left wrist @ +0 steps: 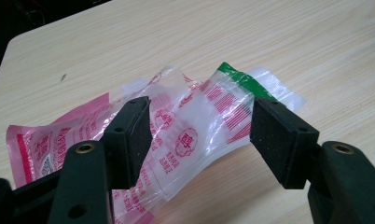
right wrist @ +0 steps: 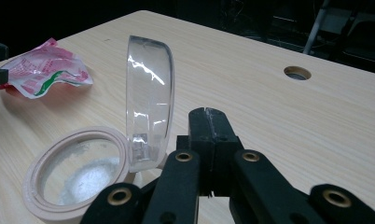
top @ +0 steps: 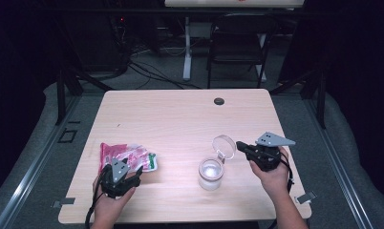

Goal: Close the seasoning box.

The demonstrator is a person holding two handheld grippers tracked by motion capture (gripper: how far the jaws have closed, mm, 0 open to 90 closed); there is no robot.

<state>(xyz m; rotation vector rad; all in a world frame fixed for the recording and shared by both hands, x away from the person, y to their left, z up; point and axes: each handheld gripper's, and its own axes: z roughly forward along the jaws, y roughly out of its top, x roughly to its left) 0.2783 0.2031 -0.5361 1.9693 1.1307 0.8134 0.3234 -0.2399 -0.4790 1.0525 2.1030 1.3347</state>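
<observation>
Fingers of our left gripper (left wrist: 199, 140) spread wide over the plastic packets (left wrist: 185, 130); fingers of our right gripper (right wrist: 208, 135) pressed together beside the jar (right wrist: 76, 179).

In the left gripper view our two black pads (left wrist: 129, 135) stand well apart with nothing clamped, the crumpled pink, clear and green-edged packets lying on the table (left wrist: 293, 42) between and just beyond them. From the high view we see the packets (top: 128, 157) at the near left, our left gripper (top: 121, 179) right at their near edge. Our right gripper (top: 245, 149) is closed, empty as far as we can tell, its tip close by the clear hinged lid (top: 223, 147), which stands upright over the open jar (top: 211, 174) near the front right.
</observation>
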